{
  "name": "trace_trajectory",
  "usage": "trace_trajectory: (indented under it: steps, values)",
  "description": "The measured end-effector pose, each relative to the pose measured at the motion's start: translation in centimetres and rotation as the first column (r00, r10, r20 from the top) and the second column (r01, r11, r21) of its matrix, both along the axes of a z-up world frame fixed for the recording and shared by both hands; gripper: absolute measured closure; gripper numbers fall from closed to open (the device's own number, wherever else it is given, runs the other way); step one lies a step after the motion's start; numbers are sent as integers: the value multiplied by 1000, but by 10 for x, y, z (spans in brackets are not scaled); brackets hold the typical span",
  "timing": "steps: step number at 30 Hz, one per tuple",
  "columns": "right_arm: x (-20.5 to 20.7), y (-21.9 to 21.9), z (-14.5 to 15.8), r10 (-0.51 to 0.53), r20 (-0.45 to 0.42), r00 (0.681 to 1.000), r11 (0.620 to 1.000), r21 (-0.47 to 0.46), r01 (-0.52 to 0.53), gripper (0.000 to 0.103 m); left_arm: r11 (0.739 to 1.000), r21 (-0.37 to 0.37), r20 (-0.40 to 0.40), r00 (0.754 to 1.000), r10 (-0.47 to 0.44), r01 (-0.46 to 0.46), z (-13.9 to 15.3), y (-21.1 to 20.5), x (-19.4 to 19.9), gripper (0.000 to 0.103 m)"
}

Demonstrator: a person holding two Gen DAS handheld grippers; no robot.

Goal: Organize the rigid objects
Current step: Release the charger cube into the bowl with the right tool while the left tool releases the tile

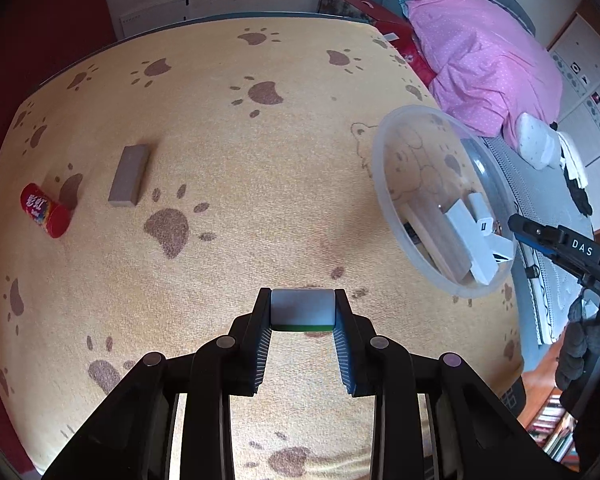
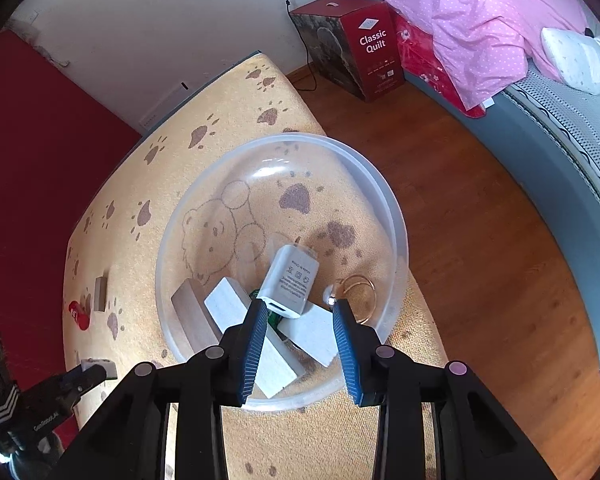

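Left gripper (image 1: 302,312) clamped on a small white block with a green edge (image 1: 302,307), above the cloth and short of the clear plastic bowl (image 1: 384,196). Best carried over the rim, then released low among the charger (image 2: 288,282) and blocks. Right gripper (image 2: 300,307) empty, narrowly parted over the bowl. Paw-print cloth (image 1: 240,200) beneath, with red can (image 1: 45,211) and brown block (image 1: 129,176) far left; pink quilt (image 2: 468,12) and wooden floor (image 2: 480,240) beyond.
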State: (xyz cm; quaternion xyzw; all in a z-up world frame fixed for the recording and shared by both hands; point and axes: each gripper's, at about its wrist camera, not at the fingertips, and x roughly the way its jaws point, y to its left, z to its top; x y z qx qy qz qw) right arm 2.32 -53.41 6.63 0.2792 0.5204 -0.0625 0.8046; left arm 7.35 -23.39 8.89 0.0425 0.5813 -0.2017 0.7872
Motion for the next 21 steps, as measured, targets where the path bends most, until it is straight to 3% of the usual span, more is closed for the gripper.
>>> trace_trajectory:
  steps: [21]
  values:
    - [-10, -15, -6, -14, -18, 1000, 1000, 17, 14, 62, 985, -21, 37, 985, -169, 170, 11, -106, 36, 73]
